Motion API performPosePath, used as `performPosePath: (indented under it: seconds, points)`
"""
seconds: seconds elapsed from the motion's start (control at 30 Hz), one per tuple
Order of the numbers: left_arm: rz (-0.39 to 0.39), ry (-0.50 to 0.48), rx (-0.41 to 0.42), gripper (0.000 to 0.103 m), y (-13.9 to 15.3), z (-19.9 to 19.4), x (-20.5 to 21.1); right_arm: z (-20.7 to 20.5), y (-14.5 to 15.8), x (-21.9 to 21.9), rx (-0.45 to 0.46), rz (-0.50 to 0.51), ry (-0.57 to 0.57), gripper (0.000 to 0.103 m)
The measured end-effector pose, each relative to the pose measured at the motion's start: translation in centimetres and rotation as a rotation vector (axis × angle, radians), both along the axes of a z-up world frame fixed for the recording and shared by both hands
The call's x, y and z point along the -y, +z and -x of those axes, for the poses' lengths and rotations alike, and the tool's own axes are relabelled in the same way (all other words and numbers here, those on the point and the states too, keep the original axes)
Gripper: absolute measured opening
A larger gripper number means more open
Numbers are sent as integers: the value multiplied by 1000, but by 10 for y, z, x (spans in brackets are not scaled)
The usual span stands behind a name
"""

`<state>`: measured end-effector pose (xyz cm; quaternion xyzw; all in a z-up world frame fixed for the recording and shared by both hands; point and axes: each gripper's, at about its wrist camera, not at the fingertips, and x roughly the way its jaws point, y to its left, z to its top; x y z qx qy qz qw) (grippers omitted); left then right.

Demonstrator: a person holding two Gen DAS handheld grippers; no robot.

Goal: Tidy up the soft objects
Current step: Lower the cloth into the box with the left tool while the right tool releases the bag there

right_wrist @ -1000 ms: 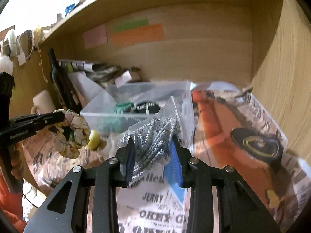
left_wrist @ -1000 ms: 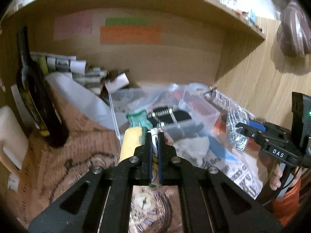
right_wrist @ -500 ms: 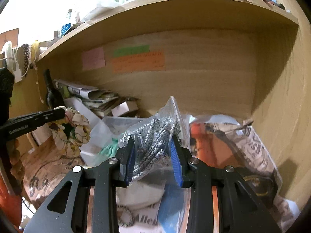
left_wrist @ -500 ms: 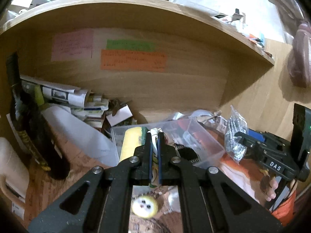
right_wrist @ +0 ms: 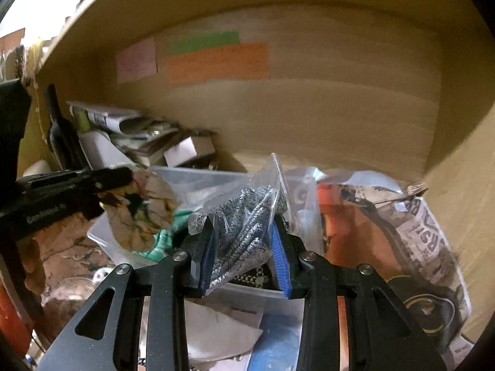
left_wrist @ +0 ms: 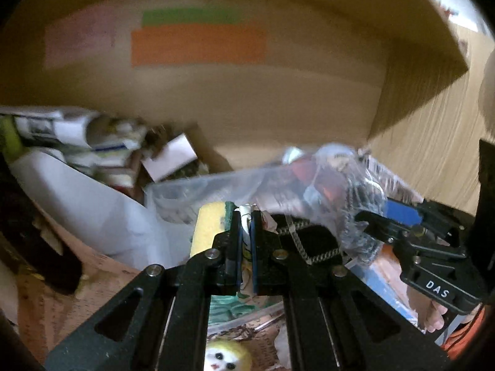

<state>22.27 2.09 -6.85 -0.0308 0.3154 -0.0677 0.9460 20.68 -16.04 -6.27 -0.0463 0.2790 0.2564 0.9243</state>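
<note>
My left gripper point(left_wrist: 246, 235) is shut on a floral fabric scrunchie point(right_wrist: 142, 213), held over the near left edge of a clear plastic bin point(left_wrist: 191, 191). A sliver of the fabric shows between its fingers in the left wrist view. My right gripper point(right_wrist: 244, 247) is shut on a clear zip bag of grey knitted fabric point(right_wrist: 247, 225), held over the same bin point(right_wrist: 198, 179). The bag also shows in the left wrist view point(left_wrist: 355, 210). The bin holds a yellow sponge point(left_wrist: 207, 225), a green cloth point(right_wrist: 165, 238) and a black item with white trim point(left_wrist: 312, 241).
I am inside a wooden shelf bay with coloured paper notes point(right_wrist: 216, 61) on the back wall. A dark bottle point(right_wrist: 60, 133), rolled papers point(left_wrist: 62, 126) and a small white box point(right_wrist: 188, 151) stand at the back left. Newspaper point(right_wrist: 411, 222) lies at right. A small yellow plush face point(left_wrist: 227, 358) lies below.
Both grippers have moved forward and down toward the bin, still holding their items. The scrunchie and the bag now hang over the bin. The view is blurred by motion.
</note>
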Motion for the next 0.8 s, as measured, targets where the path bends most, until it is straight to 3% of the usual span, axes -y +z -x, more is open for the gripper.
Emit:
performPosePath:
  seconds: [0.13, 0.23, 0.3, 0.37, 0.43, 0.67, 0.73, 0.8]
  points:
    - [30, -56, -76, 4, -18, -11, 8, -6, -10, -7, -22, 26, 10, 31]
    - [25, -82, -95, 11, -23, -12, 15, -8, -12, -8, -33, 28, 14, 33]
    - [19, -94, -106, 23, -26, -13, 19, -11, -14, -9, -46, 26, 17, 33]
    - [17, -98, -113, 45, -27, -13, 20, -14, -17, -10, -56, 27, 19, 33]
    - [11, -94, -112, 51, -29, -12, 20, -16, -19, -11, -66, 33, 21, 35]
    - [40, -106, -137, 52, -28, -8, 10, -23, -28, -13, -110, 41, 21, 57]
    - [46, -101, -127, 52, -24, -3, 7, -23, -28, -12, -117, 33, 20, 68]
    - [40, -100, -104, 52, -17, 5, 5, -19, -24, -11, -107, 27, 20, 72]
